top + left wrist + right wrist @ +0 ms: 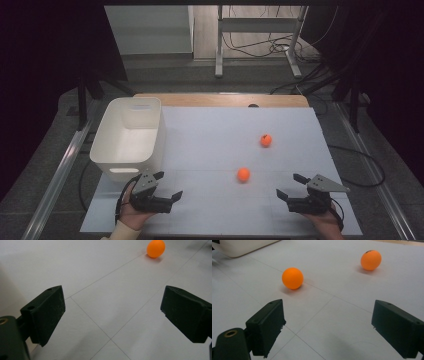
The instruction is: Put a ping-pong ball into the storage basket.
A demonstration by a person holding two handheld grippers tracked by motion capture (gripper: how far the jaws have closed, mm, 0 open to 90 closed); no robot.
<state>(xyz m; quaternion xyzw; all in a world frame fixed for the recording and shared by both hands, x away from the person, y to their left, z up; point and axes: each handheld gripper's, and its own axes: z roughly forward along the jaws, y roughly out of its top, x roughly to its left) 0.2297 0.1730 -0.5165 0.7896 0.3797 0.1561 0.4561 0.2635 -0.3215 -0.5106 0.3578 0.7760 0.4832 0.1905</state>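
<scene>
High view: a white flat tabletop [210, 150] carries a white rectangular plastic bin [131, 136] at its left side, taken here as the landmark. Two small orange plastic balls lie in the open to the right of the bin: the nearer ball [243, 174] level with the bin's near corner, the farther ball [266, 140] further right and deeper, the two well apart. The left tool [168, 186] sits just below the bin's near wall, its jaws spread and holding nothing. The right tool [291, 185] sits far right of the bin, jaws likewise spread and empty, aimed toward the balls.

Left gripper view: both black jaws stand wide with bare tabletop between them. One orange ball [155, 248] lies well ahead, upper right.

Right gripper view: jaws wide apart, nothing between them. The nearer ball [292, 278] lies ahead of the left jaw; the farther ball [371, 260] lies beyond, toward the right jaw. The bin's edge [242, 247] shows at upper left.

Risk assessment: the balls are round, light and unrestrained. A jaw touching one off-centre would likely send it rolling away across the tabletop, possibly off the edge. Closing too high on the curve could squirt it out.

Markings: a dark mark tops the farther ball, too small to read. No other writing legible.
</scene>
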